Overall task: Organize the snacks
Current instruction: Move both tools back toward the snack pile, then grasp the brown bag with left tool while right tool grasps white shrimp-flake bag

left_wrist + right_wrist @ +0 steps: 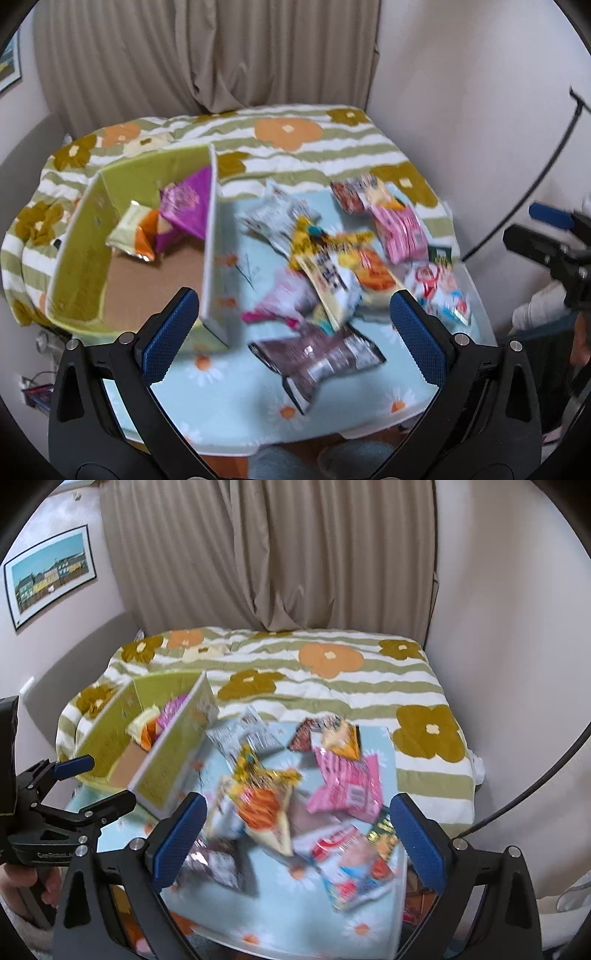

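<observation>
Snacks lie loose on the table, ahead & between our left gripper fingers, both grippers spread wide w/ nothing held; box ahead-left; dark packet nearest, long axis crosswise

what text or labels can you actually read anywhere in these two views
"GenRobot.AI", partly cut off: on the body of the left gripper, seen in the right wrist view.
Snack packets on the table: printing is there but motion blur makes it unreadable.
Purple packet in the green box: print too blurred.
Framed picture on the wall: no legible words.
</observation>
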Demonstrator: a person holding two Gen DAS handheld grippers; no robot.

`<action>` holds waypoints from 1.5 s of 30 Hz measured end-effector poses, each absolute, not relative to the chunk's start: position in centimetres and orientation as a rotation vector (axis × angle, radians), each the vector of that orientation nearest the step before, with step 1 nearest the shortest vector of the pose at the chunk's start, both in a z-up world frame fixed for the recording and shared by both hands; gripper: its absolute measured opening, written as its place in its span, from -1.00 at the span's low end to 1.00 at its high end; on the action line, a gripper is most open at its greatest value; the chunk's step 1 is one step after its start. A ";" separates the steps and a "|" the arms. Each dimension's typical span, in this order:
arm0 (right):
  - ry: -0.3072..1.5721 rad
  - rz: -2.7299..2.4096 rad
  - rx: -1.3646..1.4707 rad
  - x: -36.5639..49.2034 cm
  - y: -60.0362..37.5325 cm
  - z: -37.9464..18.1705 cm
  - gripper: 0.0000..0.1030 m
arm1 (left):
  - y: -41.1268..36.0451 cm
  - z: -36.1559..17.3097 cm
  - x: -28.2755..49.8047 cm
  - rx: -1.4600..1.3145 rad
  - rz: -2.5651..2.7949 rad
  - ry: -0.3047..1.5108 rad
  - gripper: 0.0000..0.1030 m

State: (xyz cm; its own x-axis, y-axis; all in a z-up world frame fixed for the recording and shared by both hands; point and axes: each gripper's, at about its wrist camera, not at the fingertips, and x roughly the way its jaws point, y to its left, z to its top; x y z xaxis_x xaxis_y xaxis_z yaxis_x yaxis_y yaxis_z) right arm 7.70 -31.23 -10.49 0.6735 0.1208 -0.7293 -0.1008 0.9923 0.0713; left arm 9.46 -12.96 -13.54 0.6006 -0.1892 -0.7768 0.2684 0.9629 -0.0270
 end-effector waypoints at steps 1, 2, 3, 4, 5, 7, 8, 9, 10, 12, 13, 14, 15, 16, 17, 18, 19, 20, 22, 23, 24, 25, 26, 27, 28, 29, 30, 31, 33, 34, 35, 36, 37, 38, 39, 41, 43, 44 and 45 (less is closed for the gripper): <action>0.832 0.130 0.015 7.5 -31.7 -10.9 0.92 | -13.4 -14.1 9.0 0.108 -0.272 0.895 0.99; 0.838 0.135 0.005 7.3 -32.1 -11.3 0.92 | -13.8 -14.7 8.6 0.125 -0.277 0.902 0.99; 0.846 0.142 -0.004 7.3 -32.6 -11.8 0.92 | -14.0 -15.1 8.4 0.138 -0.282 0.911 0.99; 0.853 0.146 -0.008 7.2 -33.0 -12.2 0.92 | -14.4 -15.9 8.2 0.157 -0.295 0.924 0.99; 0.861 0.152 -0.009 7.2 -33.3 -12.7 0.92 | -14.5 -16.4 8.1 0.171 -0.301 0.933 0.99; 0.883 0.168 0.004 7.3 -34.0 -13.9 0.92 | -14.7 -17.5 8.1 0.207 -0.317 0.952 0.99; 0.892 0.174 0.010 7.4 -34.2 -14.4 0.92 | -14.9 -18.3 8.1 0.232 -0.330 0.963 0.99; 0.904 0.178 0.014 7.5 -34.4 -15.1 0.92 | -15.1 -18.9 8.3 0.256 -0.340 0.970 0.99; 0.914 0.180 0.012 7.7 -34.6 -15.8 0.92 | -15.3 -19.8 8.4 0.291 -0.359 0.982 0.99; 0.939 0.187 0.002 8.1 -34.6 -17.2 0.92 | -15.7 -21.0 8.5 0.342 -0.400 0.999 0.99; 0.946 0.189 -0.002 8.2 -34.6 -17.6 0.92 | -16.1 -21.9 8.6 0.377 -0.432 1.009 0.99; 0.958 0.191 -0.006 8.4 -34.7 -18.2 0.92 | -16.3 -22.5 8.7 0.401 -0.452 1.016 0.99; 0.971 0.193 -0.011 8.6 -34.7 -18.9 0.92 | -16.5 -23.1 8.8 0.427 -0.468 1.023 0.99; 0.980 0.192 -0.019 8.8 -34.7 -19.4 0.92 | -16.8 -23.9 9.0 0.463 -0.484 1.030 0.99; 0.987 0.188 -0.025 8.9 -34.7 -19.9 0.92 | -17.0 -24.4 9.1 0.482 -0.496 1.034 0.99; 0.997 0.187 -0.029 9.1 -34.8 -20.5 0.92 | -17.1 -24.8 9.3 0.498 -0.509 1.039 0.99; 1.004 0.188 -0.029 9.3 -34.9 -21.0 0.92 | -17.3 -25.5 9.6 0.513 -0.526 1.049 0.99; 1.009 0.190 -0.029 9.4 -34.9 -21.3 0.92 | -17.4 -26.0 9.8 0.521 -0.535 1.059 0.98; 1.027 0.192 -0.039 9.8 -34.8 -22.3 0.92 | -17.5 -27.0 10.2 0.529 -0.556 1.081 0.96; 1.037 0.193 -0.049 10.0 -34.7 -22.8 0.92 | -17.6 -27.4 10.4 0.533 -0.561 1.089 0.96; 1.043 0.194 -0.057 10.1 -34.6 -23.1 0.92 | -17.6 -27.8 10.6 0.539 -0.559 1.093 0.96; 1.050 0.192 -0.065 10.3 -34.5 -23.5 0.92 | -17.6 -28.3 10.7 0.544 -0.555 1.094 0.96; 1.062 0.190 -0.070 10.5 -34.4 -23.9 0.92 | -17.6 -28.7 10.9 0.540 -0.559 1.102 0.96; 1.075 0.186 -0.071 10.6 -34.4 -24.3 0.92 | -17.6 -29.0 11.0 0.537 -0.565 1.110 0.92; 1.084 0.181 -0.068 10.8 -34.4 -24.6 0.92 | -17.7 -29.3 11.0 0.527 -0.574 1.118 0.85; 1.089 0.181 -0.062 10.9 -34.5 -24.8 0.92 | -17.8 -29.6 11.1 0.524 -0.580 1.123 0.82; 1.095 0.181 -0.056 11.0 -34.5 -25.1 0.92 | -17.9 -29.8 11.1 0.526 -0.582 1.127 0.78; 1.097 0.180 -0.057 11.1 -34.5 -25.2 0.92 | -17.9 -30.0 11.1 0.529 -0.584 1.128 0.76; 1.098 0.178 -0.077 11.2 -34.4 -25.5 0.92 | -18.0 -30.1 11.1 0.524 -0.596 1.130 0.64; 1.098 0.177 -0.090 11.3 -34.3 -25.6 0.92 | -18.0 -30.1 11.2 0.520 -0.606 1.136 0.52; 1.098 0.176 -0.100 11.3 -34.2 -25.7 0.92 | -18.1 -30.2 11.2 0.518 -0.612 1.140 0.49; 1.099 0.177 -0.114 11.4 -34.1 -25.8 0.92 | -18.2 -30.2 11.1 0.525 -0.608 1.137 0.48; 1.099 0.180 -0.127 11.4 -34.0 -26.0 0.92 | -18.3 -30.2 11.1 0.535 -0.607 1.133 0.46; 1.098 0.182 -0.138 11.5 -33.8 -26.1 0.92 | -18.3 -30.2 11.0 0.542 -0.605 1.130 0.44; 1.100 0.183 -0.153 11.5 -33.7 -26.2 0.92 | -18.2 -30.2 11.0 0.548 -0.602 1.127 0.39; 1.107 0.188 -0.174 11.6 -33.6 -26.7 0.92 | -18.1 -30.2 11.0 0.552 -0.597 1.128 0.33; 1.112 0.193 -0.193 11.7 -33.5 -27.1 0.92 | -18.0 -30.1 11.0 0.550 -0.592 1.132 0.28; 1.114 0.192 -0.198 11.8 -33.5 -27.3 0.92 | -17.9 -30.1 11.1 0.549 -0.591 1.135 0.27; 1.115 0.191 -0.203 11.8 -33.5 -27.5 0.92 | -17.8 -30.1 11.1 0.548 -0.589 1.137 0.25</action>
